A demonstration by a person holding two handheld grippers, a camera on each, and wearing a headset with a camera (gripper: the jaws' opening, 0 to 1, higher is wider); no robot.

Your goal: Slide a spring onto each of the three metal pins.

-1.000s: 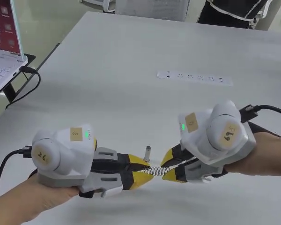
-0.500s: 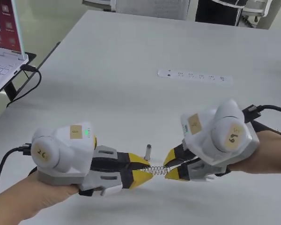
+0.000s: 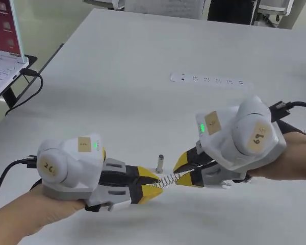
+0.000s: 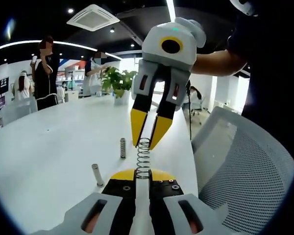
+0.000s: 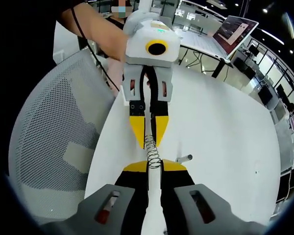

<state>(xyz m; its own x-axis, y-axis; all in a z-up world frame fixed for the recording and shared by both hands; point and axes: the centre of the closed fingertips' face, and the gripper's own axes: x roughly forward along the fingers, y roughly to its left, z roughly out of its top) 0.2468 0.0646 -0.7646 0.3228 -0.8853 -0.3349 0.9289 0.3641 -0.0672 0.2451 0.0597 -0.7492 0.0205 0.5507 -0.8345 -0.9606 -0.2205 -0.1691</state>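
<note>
A small steel spring (image 3: pixel 167 178) is stretched between my two grippers just above the white table (image 3: pixel 117 76). The left gripper (image 3: pixel 154 186) is shut on its left end, and the right gripper (image 3: pixel 181 172) is shut on its right end, a little higher. A bare metal pin (image 3: pixel 160 163) stands upright just behind the spring. In the left gripper view the spring (image 4: pixel 143 156) runs from my own jaws up to the right gripper (image 4: pixel 148 141); a bare pin (image 4: pixel 96 175) and a pin wearing a spring (image 4: pixel 122 148) stand to the left. In the right gripper view the spring (image 5: pixel 152 152) meets the left gripper (image 5: pixel 148 139).
A white power strip (image 3: pixel 206 80) lies farther back on the table. An open laptop (image 3: pixel 0 46) and a black cable (image 3: pixel 28 89) sit off the left edge. A grey mesh chair (image 4: pixel 245 161) stands beside the table, and people stand far behind.
The right gripper has risen slightly and edged left toward the pin, so the spring now slants upward to the right. The left gripper has held its place.
</note>
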